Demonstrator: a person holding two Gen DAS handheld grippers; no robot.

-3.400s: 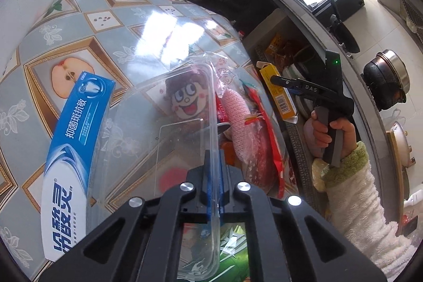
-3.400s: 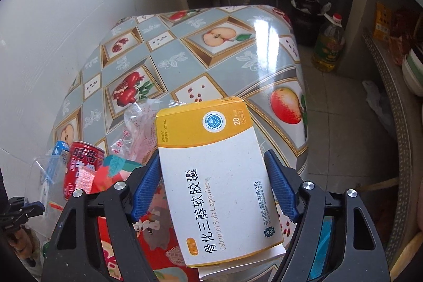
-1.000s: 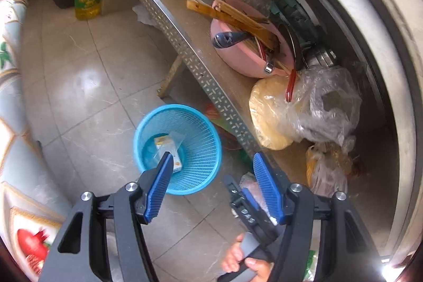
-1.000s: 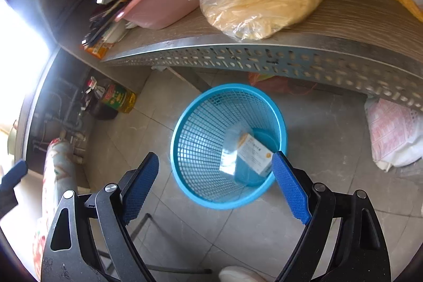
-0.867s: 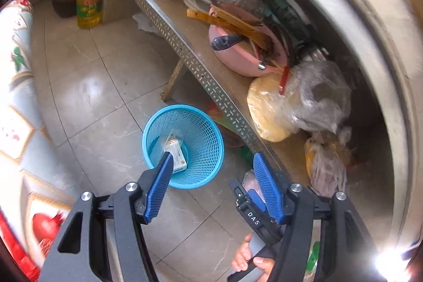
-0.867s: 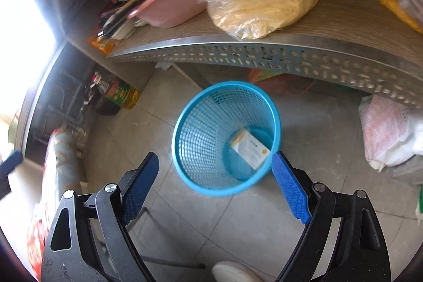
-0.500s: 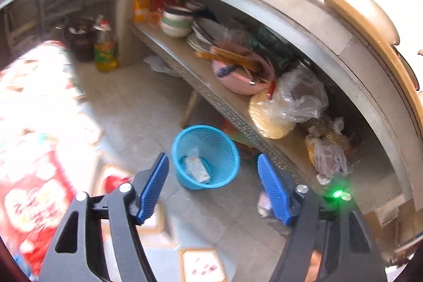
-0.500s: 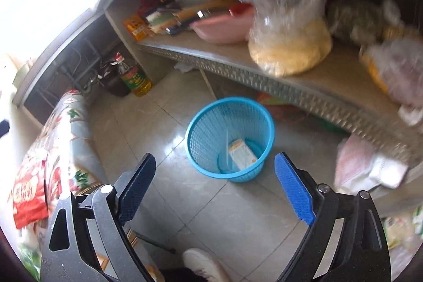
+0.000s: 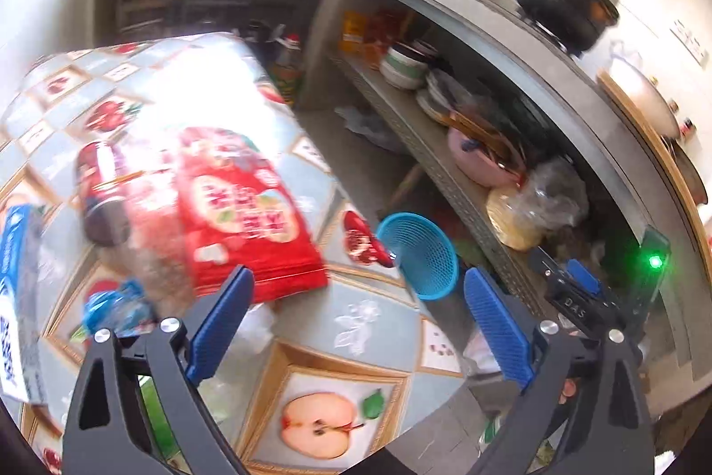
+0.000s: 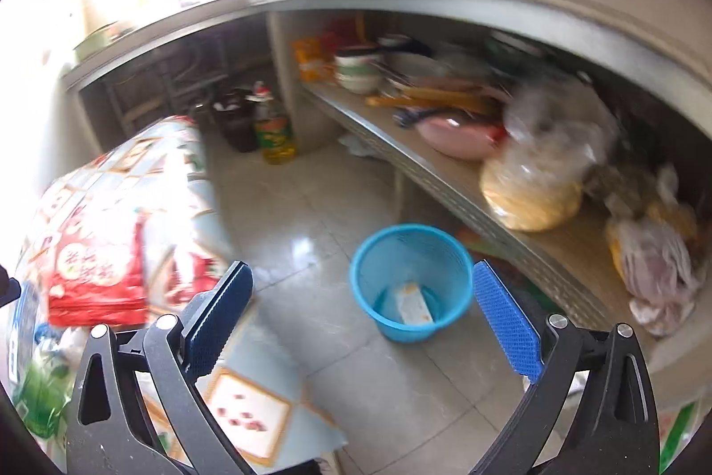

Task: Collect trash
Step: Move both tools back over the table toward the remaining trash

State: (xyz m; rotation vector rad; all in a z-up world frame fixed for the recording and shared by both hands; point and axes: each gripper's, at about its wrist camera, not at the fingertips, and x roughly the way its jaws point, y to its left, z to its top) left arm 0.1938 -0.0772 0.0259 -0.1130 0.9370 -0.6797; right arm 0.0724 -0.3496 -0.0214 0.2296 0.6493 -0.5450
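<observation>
Both your grippers (image 9: 353, 323) (image 10: 362, 319) just spread wide and empty; box (image 10: 411, 302) sits in bin (image 10: 411, 281) centre frame, but red bag (image 9: 249, 208), can (image 9: 100, 190) at left remain on table (image 9: 356, 323).

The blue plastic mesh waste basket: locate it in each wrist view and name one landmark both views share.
Left wrist view: the blue plastic mesh waste basket sits right of centre, partly hidden behind the table edge.
Right wrist view: it stands on the tiled floor, right of centre, low in the picture, with a box inside.
Shared landmark: the pink plastic basin on the metal shelf.
</observation>
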